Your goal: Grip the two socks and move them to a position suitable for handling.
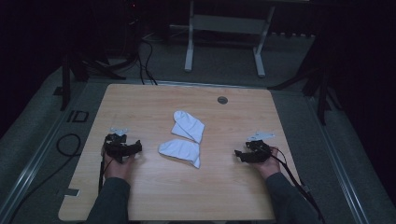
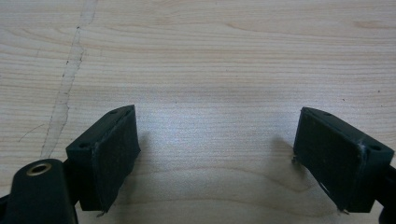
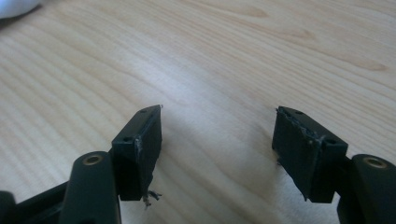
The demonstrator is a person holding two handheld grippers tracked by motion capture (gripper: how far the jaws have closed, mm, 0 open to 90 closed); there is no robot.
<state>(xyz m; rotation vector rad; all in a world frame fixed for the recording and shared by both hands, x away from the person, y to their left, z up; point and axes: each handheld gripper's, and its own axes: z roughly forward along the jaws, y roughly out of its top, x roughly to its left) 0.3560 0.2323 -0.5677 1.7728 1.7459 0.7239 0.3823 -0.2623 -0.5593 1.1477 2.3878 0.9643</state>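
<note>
- Wooden table (image 1: 140,196) lit dimly; two white socks (image 1: 184,137) laid at centre, apparently for pairing.
- Left gripper (image 1: 122,148) and right gripper (image 1: 252,154) rested either side of socks, jaws apart, nothing held.

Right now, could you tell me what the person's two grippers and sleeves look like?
Both the left gripper and right gripper are black, each with two blocky padded jaws, brass-ringed screw holes, a grey three-cornered plate and a trailing black cable. The sleeves are dark grey.

Two white socks mid-table, both flat, folded, touching at one corner. Far sock (image 1: 188,125) angled toward far-left. Near sock (image 1: 180,151) lies crosswise, just below it, toe end pointing left.
</note>
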